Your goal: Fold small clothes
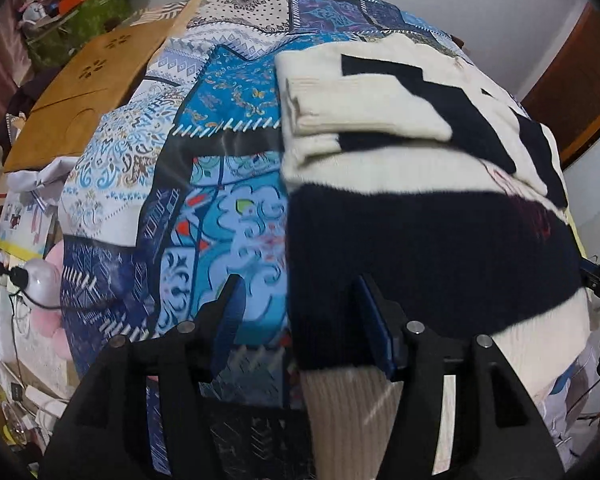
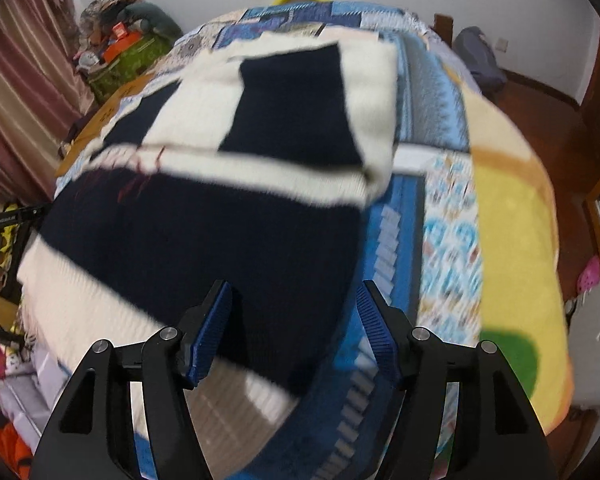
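My left gripper [image 1: 300,320]: jaws wide apart, empty, over the sweater's near left edge.
My right gripper [image 2: 296,328]: jaws wide apart, empty.
Sweater [image 1: 420,248]: cream and navy, sleeves folded in, on the bedspread [image 1: 204,200], frame centre-right.

Ribbed knit sweater [image 1: 420,240], printed cloth quilt [image 1: 220,200], matt black plastic tool [image 2: 296,328].

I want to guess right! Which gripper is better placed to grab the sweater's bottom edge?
Probably left. The left gripper is open astride the sweater hem's corner; the right gripper, also open, is similarly close, so barely.
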`<state>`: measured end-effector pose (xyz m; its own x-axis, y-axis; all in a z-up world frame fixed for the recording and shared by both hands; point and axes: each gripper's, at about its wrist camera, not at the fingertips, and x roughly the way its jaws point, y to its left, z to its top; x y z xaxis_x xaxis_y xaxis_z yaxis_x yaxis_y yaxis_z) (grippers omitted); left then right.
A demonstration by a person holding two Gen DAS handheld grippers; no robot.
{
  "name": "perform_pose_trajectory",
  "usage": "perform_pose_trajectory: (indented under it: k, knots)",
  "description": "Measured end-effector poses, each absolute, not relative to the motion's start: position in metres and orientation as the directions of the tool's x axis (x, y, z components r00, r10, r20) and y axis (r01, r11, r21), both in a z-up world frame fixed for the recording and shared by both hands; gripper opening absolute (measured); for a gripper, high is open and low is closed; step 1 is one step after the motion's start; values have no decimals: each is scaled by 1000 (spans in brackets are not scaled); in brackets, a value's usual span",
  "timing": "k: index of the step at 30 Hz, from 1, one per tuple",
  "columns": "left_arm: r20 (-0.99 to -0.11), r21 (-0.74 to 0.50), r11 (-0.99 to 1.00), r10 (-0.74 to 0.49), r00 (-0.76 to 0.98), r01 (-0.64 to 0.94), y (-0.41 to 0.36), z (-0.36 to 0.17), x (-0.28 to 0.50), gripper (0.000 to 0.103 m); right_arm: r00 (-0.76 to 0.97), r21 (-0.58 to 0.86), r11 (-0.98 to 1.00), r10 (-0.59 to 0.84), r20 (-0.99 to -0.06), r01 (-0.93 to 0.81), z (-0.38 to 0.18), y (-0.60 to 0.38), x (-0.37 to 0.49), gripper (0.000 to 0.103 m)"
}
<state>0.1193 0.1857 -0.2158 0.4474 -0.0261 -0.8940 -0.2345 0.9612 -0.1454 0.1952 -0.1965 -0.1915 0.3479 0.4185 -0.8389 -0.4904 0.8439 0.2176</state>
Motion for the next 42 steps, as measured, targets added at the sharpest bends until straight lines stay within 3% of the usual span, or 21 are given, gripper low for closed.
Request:
perform_pose_trajectory:
  k: [3, 8, 10, 11, 13, 16, 29, 35, 42]
  knots:
    - [-896, -184, 952, -59, 440, -246, 184, -217, 114, 57, 325, 250, 826, 450, -832, -504, -191, -198, 187, 61]
    - [-893, -222, 959, -128, 432, -174, 172, -213, 106, 56, 274, 329, 794, 513, -813, -511, -193, -199, 184, 39]
    - [-892, -219, 967, -143, 429, -132, 165, -209, 103, 43, 273, 342, 784, 530, -803, -518, -191, -199, 184, 23]
    - [-891, -217, 969, -147, 429, -119, 163, -208, 103, 39, 274, 342, 783, 532, -801, -520, -189, -199, 183, 21]
    - [-891, -213, 972, -151, 429, -99, 159, -204, 103, 19, 286, 335, 780, 535, -795, -529, -185, -197, 182, 15]
    - [-883, -190, 978, -129, 452, -92, 156, -194, 105, 10, 306, 334, 772, 551, -777, -542, -176, -195, 186, 13]
    - [-767, -314, 937, -155, 622, -154, 193, -118, 189, 8, 442, 243, 769, 561, -700, -591, -114, -168, 240, 10]
    - [-824, -238, 940, -63, 563, -243, 216, -143, 251, 8, 471, 213, 817, 499, -728, -536, -122, -152, 300, 10]
    - [-874, -232, 926, -65, 481, -297, 234, -191, 290, 8, 424, 236, 851, 451, -785, -469, -148, -152, 349, 10]
